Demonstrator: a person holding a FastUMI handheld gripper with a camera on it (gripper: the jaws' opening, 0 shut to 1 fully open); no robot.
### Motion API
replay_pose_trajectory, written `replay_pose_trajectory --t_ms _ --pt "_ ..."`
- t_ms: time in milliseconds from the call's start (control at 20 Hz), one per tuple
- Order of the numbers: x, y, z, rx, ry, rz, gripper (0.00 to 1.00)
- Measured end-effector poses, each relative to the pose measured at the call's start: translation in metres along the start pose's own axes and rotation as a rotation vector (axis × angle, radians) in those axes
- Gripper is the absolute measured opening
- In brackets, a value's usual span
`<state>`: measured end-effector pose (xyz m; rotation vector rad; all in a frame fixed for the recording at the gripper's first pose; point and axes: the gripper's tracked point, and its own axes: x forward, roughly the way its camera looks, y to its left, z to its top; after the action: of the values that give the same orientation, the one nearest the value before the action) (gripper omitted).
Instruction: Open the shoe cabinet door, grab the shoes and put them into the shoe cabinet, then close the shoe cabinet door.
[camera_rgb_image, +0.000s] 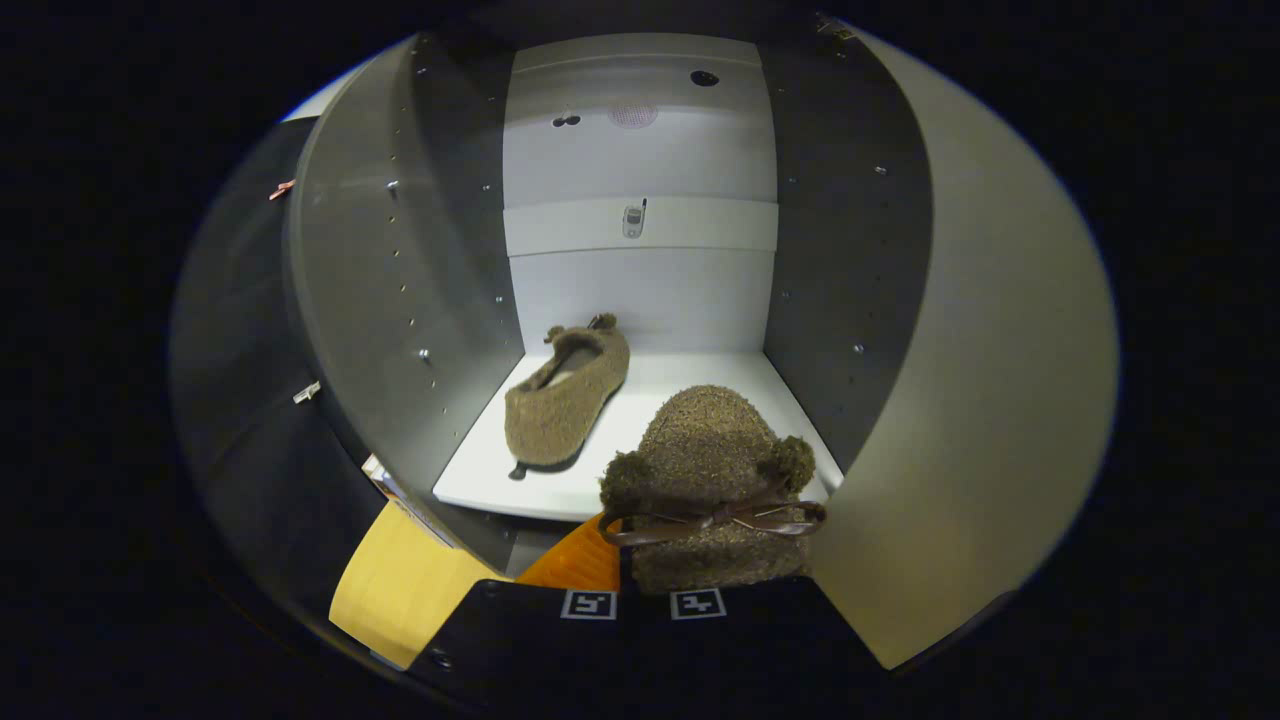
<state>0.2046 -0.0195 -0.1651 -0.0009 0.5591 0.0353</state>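
I hold a brown fuzzy slipper (700, 440) with a ribbon bow and two pompoms, and my gripper (680, 560) is shut on its heel end. One finger (575, 565) shows at the slipper's left; the other is hidden behind it. The slipper's toe reaches over the front edge of the white shelf (640, 400) inside the open shoe cabinet. The matching slipper (565, 395) lies on that shelf, ahead and to the left, heel towards the back wall. The cabinet door (970, 400) stands open on the right.
The cabinet's grey left wall (400, 300) and dark right wall (845, 270) bound the compartment. A white back panel (640, 160) rises behind the shelf. Room remains on the shelf to the right of the lying slipper. A yellowish surface (400, 590) lies below left of the cabinet.
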Motion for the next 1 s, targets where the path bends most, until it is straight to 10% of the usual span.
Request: replay_pose_trajectory --t_ms 1000 --pt "0.223 -0.025 0.047 0.087 0.205 -0.031 0.04"
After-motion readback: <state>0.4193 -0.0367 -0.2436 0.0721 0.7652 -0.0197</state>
